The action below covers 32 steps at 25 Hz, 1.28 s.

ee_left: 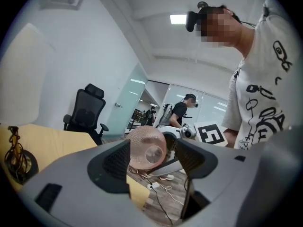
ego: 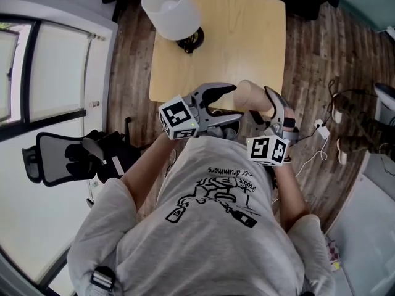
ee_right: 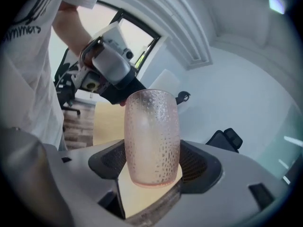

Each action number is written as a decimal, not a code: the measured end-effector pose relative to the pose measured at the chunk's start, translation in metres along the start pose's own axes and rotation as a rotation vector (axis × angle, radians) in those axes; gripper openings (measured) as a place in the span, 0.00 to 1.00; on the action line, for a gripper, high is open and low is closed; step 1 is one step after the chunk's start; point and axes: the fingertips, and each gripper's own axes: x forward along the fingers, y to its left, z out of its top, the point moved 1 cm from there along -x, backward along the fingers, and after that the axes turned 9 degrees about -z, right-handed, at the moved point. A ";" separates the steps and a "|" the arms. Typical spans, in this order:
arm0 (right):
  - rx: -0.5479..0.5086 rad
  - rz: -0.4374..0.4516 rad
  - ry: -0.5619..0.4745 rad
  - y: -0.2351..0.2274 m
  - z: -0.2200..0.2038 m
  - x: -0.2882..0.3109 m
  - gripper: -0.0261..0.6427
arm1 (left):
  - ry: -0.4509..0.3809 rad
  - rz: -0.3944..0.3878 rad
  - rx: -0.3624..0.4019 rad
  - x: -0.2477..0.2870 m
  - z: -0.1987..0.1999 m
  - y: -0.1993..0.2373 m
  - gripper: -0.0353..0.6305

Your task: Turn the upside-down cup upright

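Cup (ego: 252,96) clamped in right tool (ee_right: 154,167), left tool (ego: 236,102) wide at its end, near table (ego: 247,29) with lamp (ego: 171,8).

Bright, even light; the window (ego: 55,73) left of the table (ego: 247,36) glows white; fisheye bends edges; gripper views' corners vignette black.

Pink see-thru dimpled cup (ee_right: 151,141), tall w/ rounded sides, is clamped betw. the pads of the right gripper (ee_right: 154,170), sticking out along its jaws and lying approx. on its side in head view. Its far end sits in the gap of the left gripper (ee_left: 150,159), jaws apart; contact there unclear.
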 end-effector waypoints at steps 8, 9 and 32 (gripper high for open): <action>0.587 0.089 -0.403 -0.014 0.036 -0.013 0.55 | -0.105 0.053 0.101 0.002 0.031 0.002 0.61; 0.656 0.109 -0.439 -0.014 0.038 -0.015 0.55 | -0.108 0.040 0.114 0.005 0.034 0.000 0.61; 0.635 0.172 -0.419 0.005 0.022 -0.004 0.55 | 0.034 0.009 0.328 0.043 0.018 -0.002 0.60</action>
